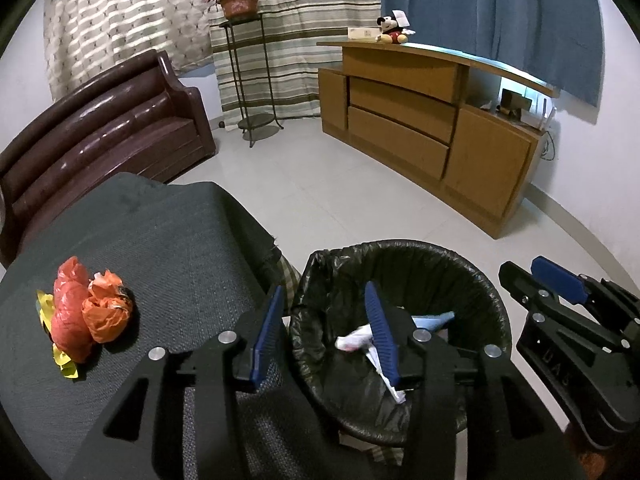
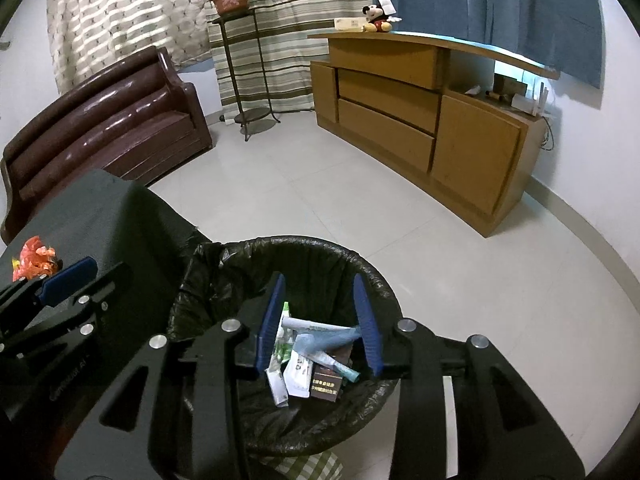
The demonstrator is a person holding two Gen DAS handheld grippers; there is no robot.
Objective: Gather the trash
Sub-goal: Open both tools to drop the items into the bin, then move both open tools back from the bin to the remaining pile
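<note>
Both grippers hang with jaws spread, gripping nothing. The right gripper point(image 2: 320, 320) is over the lined bin point(image 2: 372, 276), wrappers point(image 2: 308, 360) lying below its fingers. The left gripper point(image 1: 326, 332) straddles the bin's rim; crumpled orange bags point(image 1: 86, 312) rest on the dark cloth point(image 1: 168, 240) left of its fingers.

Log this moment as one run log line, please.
left claw open, empty | right claw open over bin | crumpled bags on table

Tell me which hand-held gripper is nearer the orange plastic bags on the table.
Left. The left hand-held gripper hangs open at the table's edge, with the orange plastic bags to its left. The right hand-held gripper is open over the trash bin, farther away.
</note>
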